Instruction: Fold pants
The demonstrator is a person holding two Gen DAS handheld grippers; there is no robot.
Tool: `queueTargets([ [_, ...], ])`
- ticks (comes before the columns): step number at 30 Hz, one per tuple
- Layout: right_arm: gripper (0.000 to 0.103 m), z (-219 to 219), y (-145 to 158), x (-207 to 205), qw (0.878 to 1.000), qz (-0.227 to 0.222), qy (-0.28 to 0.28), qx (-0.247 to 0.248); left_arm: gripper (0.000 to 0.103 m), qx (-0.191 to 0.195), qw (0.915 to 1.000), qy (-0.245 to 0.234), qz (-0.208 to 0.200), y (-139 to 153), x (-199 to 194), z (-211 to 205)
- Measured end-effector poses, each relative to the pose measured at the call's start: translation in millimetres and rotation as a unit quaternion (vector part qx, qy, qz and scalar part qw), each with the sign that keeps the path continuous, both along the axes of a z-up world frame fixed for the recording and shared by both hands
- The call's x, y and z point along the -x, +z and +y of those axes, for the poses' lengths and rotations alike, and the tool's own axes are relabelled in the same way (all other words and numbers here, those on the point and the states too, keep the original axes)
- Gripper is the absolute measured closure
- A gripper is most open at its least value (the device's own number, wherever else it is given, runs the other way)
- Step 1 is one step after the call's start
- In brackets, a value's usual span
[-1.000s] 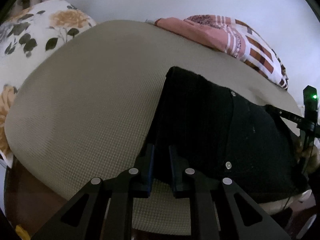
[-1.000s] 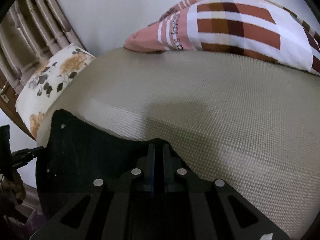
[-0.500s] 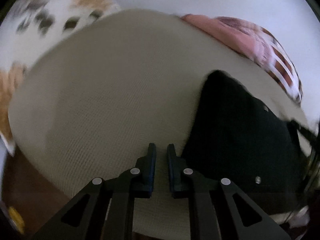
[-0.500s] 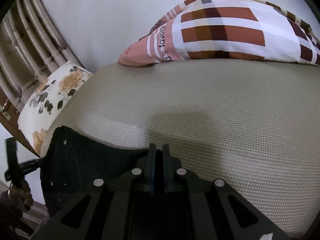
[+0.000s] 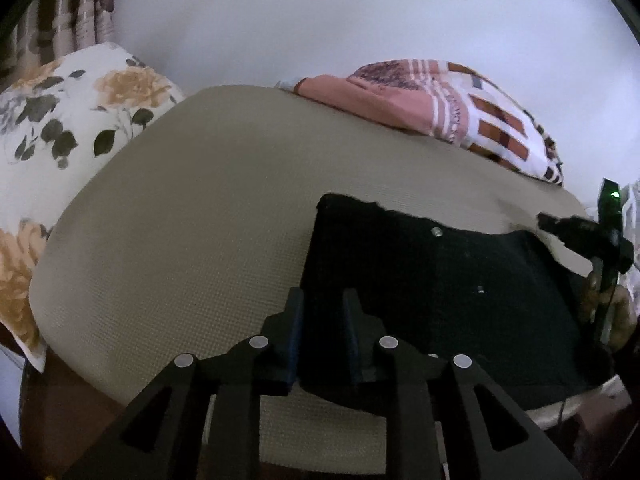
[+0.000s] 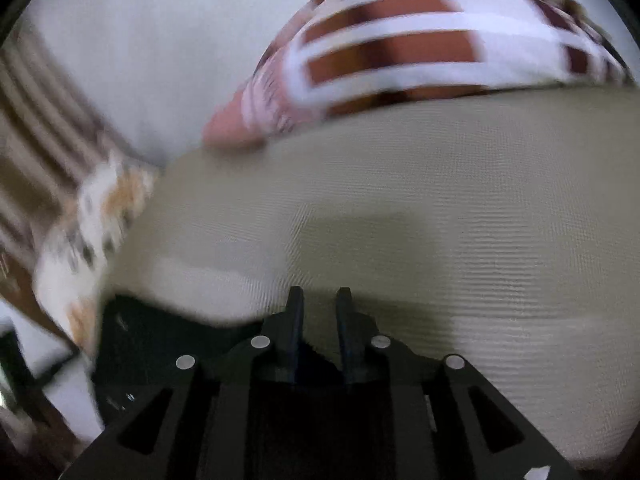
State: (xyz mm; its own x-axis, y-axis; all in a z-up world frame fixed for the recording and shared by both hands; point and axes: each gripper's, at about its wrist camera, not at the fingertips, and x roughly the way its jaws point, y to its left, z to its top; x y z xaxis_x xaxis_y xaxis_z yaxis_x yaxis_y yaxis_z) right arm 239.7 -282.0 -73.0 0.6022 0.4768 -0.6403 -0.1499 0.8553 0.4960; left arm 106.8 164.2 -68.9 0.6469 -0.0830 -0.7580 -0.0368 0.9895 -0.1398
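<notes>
left gripper (image 5: 321, 304) at bottom centre, jaws just opening, slightly apart over the left edge of folded black pants (image 5: 440, 304) on beige mattress (image 5: 180, 220), floral pillow (image 5: 60, 128) upper left, plaid blanket (image 5: 460, 112) upper right, right gripper (image 5: 580, 236) at right edge.

We are looking at black pants (image 5: 440, 300) lying on a beige, finely woven bed cover (image 5: 200, 220). We are seeing a white pillow (image 5: 68, 120) at the far left printed with orange roses and dark leaves, and a far pillow (image 5: 472, 120) showing salmon pink beside white-and-rust checks. The wall (image 5: 320, 20) is showing plain white, and the curtain (image 5: 60, 4) brown-striped.
</notes>
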Motion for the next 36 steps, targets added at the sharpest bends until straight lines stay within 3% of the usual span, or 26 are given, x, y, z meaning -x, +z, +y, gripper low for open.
queueTargets([
  [3, 0.085, -54, 19, 35, 0.991, -0.025, -0.059, -0.119, 0.073, -0.009, 0.9998, -0.005, -0.015, 12, 3, -4],
  [4, 0.085, -69, 28, 52, 0.988, -0.038, -0.071, -0.132, 0.072, -0.007, 0.9998, -0.008, -0.019, 15, 5, -4],
  [9, 0.081, -133, 69, 175, 0.987, -0.087, -0.103, -0.083, 0.067, 0.016, 0.999, -0.033, -0.027, 22, 9, -14],
  [12, 0.072, -192, 63, 264, 0.979, -0.074, -0.183, -0.058, 0.062, 0.026, 0.9978, -0.05, -0.035, 22, 7, -31],
  [16, 0.072, -260, 19, 369, 0.947, -0.011, -0.313, -0.071, 0.058, 0.036, 0.9954, -0.087, -0.017, 9, 1, -68],
  [20, 0.072, -298, -26, 448, 0.902, -0.006, -0.399, -0.162, 0.058, 0.012, 0.9899, -0.141, 0.001, -3, 4, -120],
  [24, 0.072, -319, -51, 476, 0.872, -0.036, -0.422, -0.245, 0.058, 0.004, 0.9845, -0.175, 0.006, -5, 9, -154],
  [29, 0.072, -331, -60, 463, 0.866, -0.054, -0.411, -0.28, 0.054, -0.001, 0.9819, -0.189, 0.005, 0, 16, -179],
  [31, 0.072, -333, -60, 454, 0.862, -0.054, -0.416, -0.283, 0.047, 0.0, 0.9821, -0.188, 0.01, 0, 17, -184],
  [36, 0.071, -345, -66, 452, 0.85, -0.066, -0.426, -0.302, 0.047, 0.005, 0.9823, -0.185, 0.029, -5, 17, -191],
])
